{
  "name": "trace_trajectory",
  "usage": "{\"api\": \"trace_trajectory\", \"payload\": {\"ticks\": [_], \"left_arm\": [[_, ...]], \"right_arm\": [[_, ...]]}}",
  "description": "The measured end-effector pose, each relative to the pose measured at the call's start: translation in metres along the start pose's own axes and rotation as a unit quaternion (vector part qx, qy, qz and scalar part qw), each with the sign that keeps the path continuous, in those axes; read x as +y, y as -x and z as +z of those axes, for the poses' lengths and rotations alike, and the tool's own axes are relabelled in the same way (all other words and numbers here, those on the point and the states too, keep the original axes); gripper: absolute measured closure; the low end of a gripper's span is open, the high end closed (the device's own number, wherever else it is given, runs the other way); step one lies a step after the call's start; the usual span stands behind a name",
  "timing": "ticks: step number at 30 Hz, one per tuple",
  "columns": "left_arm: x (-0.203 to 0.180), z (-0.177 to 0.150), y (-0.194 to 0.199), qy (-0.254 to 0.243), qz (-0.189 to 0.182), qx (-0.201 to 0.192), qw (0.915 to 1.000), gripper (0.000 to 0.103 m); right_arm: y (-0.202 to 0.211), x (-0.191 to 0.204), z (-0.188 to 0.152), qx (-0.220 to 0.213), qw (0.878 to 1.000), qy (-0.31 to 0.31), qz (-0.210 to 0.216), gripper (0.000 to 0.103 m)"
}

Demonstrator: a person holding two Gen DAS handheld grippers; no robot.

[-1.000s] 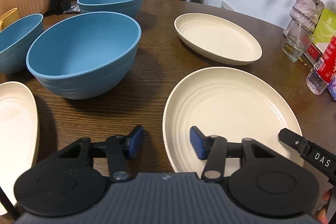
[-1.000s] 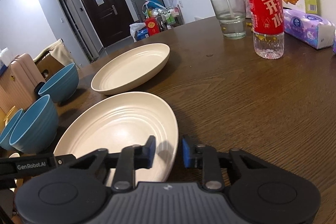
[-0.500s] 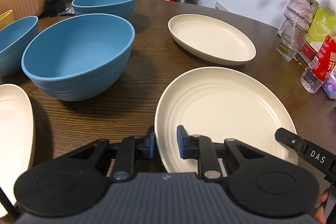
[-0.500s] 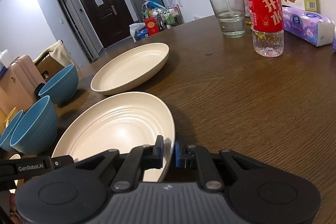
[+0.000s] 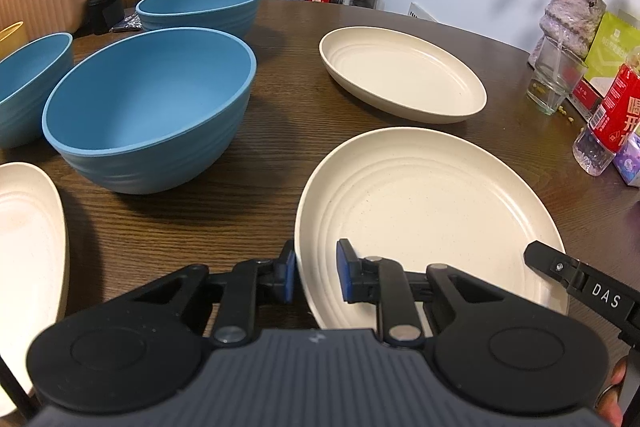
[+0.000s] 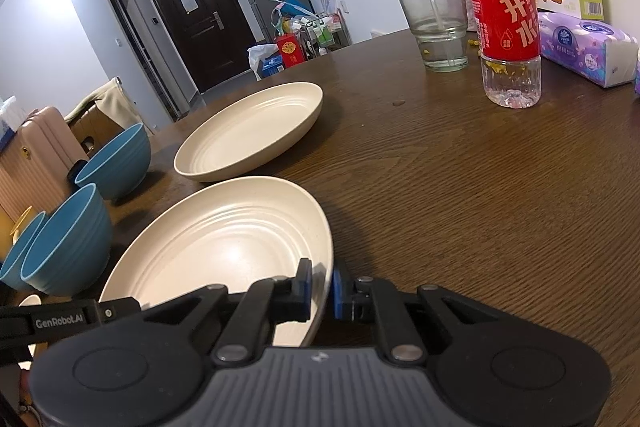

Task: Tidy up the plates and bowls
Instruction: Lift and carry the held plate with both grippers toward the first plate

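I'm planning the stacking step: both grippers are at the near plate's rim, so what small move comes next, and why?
Probably lift the near plate slightly, level. The left gripper and right gripper each pinch its rim on opposite sides, and the far plate sits empty beyond it, a likely stacking spot.

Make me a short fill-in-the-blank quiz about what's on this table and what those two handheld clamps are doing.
1. Both the left gripper and the right gripper are shut on the rim of the same cream ____.
2. The bowls on the table are coloured ____.
3. The number of bowls in the left wrist view is ____.
4. The bottle beside the glass has a ____ label.

Missing words: plate; blue; three; red
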State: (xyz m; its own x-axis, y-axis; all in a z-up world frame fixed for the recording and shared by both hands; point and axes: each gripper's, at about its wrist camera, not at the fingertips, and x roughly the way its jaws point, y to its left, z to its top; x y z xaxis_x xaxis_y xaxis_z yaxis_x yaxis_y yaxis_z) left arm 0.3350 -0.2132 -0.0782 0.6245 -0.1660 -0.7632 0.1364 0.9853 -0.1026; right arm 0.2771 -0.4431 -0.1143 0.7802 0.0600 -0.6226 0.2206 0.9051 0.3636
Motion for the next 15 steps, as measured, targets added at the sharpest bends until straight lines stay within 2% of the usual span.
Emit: {"api": "trace_trajectory", "payload": {"ticks": [15], "left_arm": [[-0.005, -0.002, 0.013, -0.014, 0.006, -0.017, 0.9997, 0.082]], "right_arm": [[0.013, 0.0, -0.003, -0.018, 1.0, -0.005, 0.002, 0.094]]}}
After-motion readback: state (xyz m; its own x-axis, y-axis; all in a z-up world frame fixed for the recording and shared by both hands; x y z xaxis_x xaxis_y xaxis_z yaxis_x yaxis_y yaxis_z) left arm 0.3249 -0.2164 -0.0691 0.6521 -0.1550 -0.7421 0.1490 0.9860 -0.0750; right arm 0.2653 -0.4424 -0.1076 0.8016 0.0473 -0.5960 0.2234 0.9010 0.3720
